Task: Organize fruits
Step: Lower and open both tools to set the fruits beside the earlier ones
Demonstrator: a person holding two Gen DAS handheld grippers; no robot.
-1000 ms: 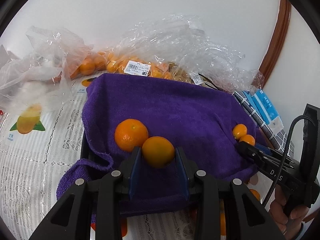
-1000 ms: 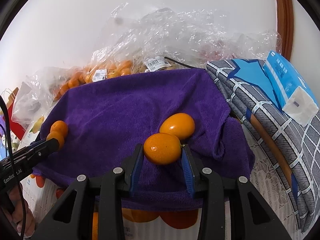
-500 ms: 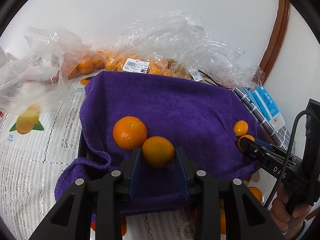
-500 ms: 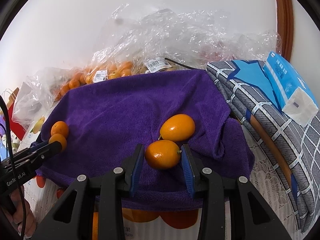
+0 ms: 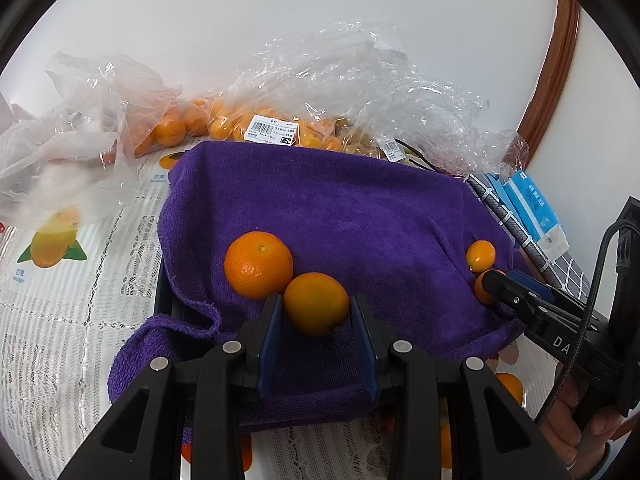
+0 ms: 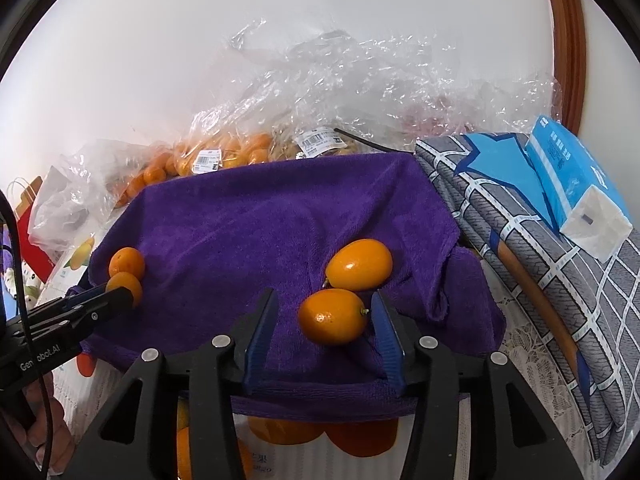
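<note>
A purple towel (image 5: 352,216) covers a tray on the table; it also shows in the right wrist view (image 6: 256,224). My left gripper (image 5: 316,308) is shut on a small orange (image 5: 316,303), low over the towel beside a bigger orange (image 5: 258,265). My right gripper (image 6: 325,314) is open around a kumquat (image 6: 332,316) that lies on the towel, with a gap on its left side. A second kumquat (image 6: 359,265) lies just behind it. The other gripper shows at the edge of each view.
Clear plastic bags of oranges (image 5: 276,128) lie behind the towel against the white wall. A grey checked cloth (image 6: 532,248) with a blue tissue pack (image 6: 576,184) sits on the right. A fruit-print lace tablecloth (image 5: 60,280) covers the table.
My right gripper has lowered its kumquat onto the towel and opened, letting it go. My left gripper has sunk slightly toward the towel, holding its orange.
</note>
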